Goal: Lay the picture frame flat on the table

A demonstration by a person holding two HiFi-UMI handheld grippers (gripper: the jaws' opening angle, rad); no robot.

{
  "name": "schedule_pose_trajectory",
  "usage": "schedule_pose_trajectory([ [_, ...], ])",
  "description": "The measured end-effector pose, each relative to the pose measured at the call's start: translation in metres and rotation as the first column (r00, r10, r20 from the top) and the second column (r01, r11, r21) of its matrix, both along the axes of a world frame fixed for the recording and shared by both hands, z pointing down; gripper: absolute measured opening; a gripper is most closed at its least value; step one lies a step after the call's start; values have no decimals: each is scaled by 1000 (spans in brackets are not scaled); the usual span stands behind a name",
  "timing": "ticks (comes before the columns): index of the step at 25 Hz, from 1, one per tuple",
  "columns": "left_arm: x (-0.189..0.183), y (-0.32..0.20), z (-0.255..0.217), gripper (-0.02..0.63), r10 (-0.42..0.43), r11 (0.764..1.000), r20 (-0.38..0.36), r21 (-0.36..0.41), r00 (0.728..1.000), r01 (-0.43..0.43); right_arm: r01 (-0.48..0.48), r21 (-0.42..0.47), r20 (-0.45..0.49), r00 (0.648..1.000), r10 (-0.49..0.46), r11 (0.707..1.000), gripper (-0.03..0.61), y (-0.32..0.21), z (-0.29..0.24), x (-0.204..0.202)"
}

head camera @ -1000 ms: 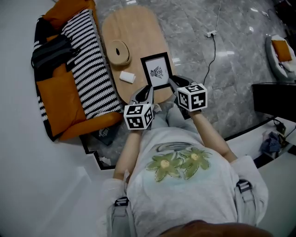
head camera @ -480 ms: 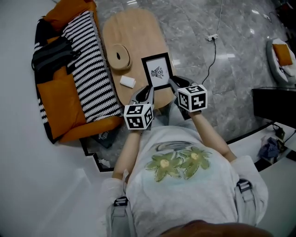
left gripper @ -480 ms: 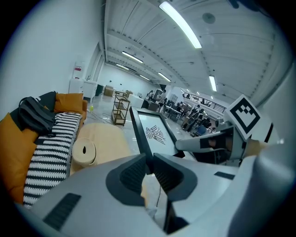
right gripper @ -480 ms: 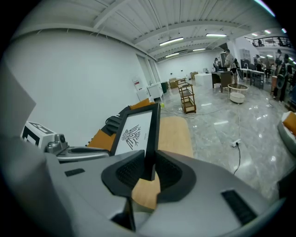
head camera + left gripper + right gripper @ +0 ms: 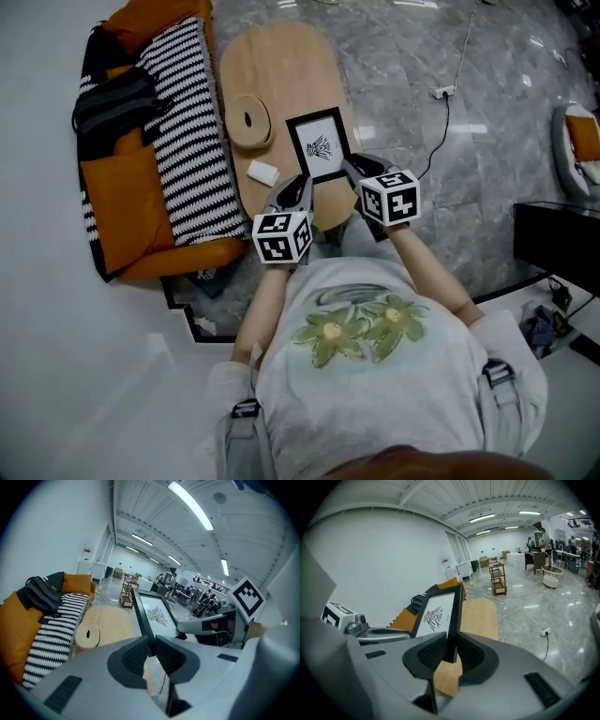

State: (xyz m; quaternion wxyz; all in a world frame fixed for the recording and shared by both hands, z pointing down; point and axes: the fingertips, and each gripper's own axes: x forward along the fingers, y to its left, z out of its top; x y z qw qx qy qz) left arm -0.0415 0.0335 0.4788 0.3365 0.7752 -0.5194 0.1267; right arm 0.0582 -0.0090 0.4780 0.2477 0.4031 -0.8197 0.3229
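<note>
A black picture frame (image 5: 320,144) with a white print of a dark winged figure is held over the near end of the oval wooden table (image 5: 281,70). My left gripper (image 5: 302,185) is shut on the frame's lower left edge (image 5: 143,620). My right gripper (image 5: 352,170) is shut on the lower right edge (image 5: 454,620). In both gripper views the frame stands tilted between the jaws, its picture side (image 5: 435,613) facing up towards me. Whether its bottom edge touches the table is hidden.
On the table lie a round wooden disc (image 5: 247,121) and a small white block (image 5: 262,172). An orange sofa with a black-and-white striped cover (image 5: 173,131) and dark bag (image 5: 112,98) runs along the table's left. A cable and power strip (image 5: 443,92) lie on the grey floor.
The head view has shifted slightly, so the table and sofa sit a little further right in view. Both grippers keep their hold on the frame in the same pose.
</note>
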Motion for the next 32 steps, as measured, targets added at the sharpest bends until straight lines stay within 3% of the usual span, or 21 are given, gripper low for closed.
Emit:
schedule_pose_trajectory([
  [32,16,-28,56,63,-41,990,8,-137,999,42,65,-75,-19,998,-67,995,71,-37,57,12],
])
